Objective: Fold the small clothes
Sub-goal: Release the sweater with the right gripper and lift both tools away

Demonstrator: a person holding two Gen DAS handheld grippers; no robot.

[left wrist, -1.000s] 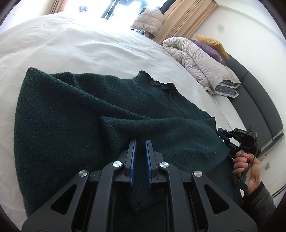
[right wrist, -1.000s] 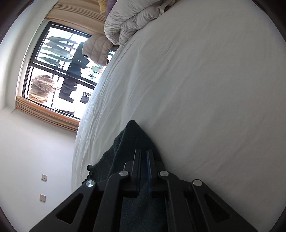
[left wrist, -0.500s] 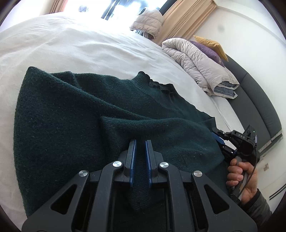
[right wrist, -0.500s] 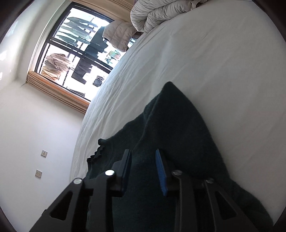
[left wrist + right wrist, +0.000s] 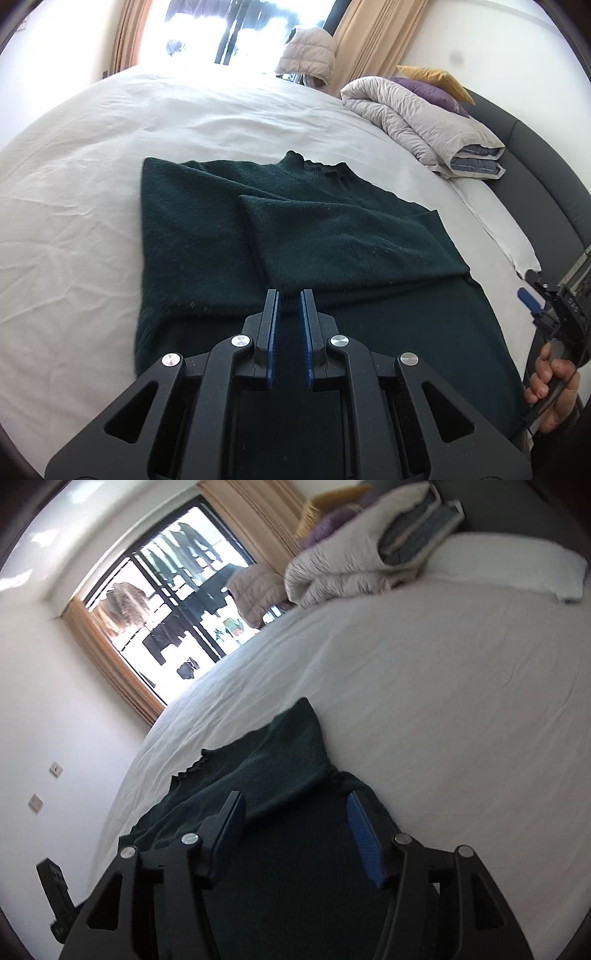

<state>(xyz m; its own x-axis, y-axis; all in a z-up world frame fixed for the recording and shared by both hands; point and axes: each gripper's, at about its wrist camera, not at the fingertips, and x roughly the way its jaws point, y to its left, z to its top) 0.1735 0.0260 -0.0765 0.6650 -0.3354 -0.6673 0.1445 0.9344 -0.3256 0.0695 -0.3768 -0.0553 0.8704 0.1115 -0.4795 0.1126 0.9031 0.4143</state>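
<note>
A dark green knit sweater (image 5: 303, 236) lies flat on the white bed sheet (image 5: 74, 206), neck frill toward the window, one sleeve folded across its chest. My left gripper (image 5: 290, 295) hovers above the sweater's lower part, jaws a narrow gap apart with nothing between them. My right gripper (image 5: 293, 803) is wide open and empty above the sweater (image 5: 280, 775), near its right edge. In the left wrist view the right gripper (image 5: 532, 291) shows at the far right, held by a hand, off the sweater's edge.
A folded beige duvet (image 5: 417, 122) with purple and yellow cushions lies at the head of the bed, by a dark grey headboard (image 5: 546, 162). A bright window (image 5: 173, 605) with curtains is beyond the bed. White sheet surrounds the sweater.
Both grippers let go of the sweater. The left gripper lifted and pulled back, the sleeve now lying folded. The right gripper opened wide and drew away to the right.
</note>
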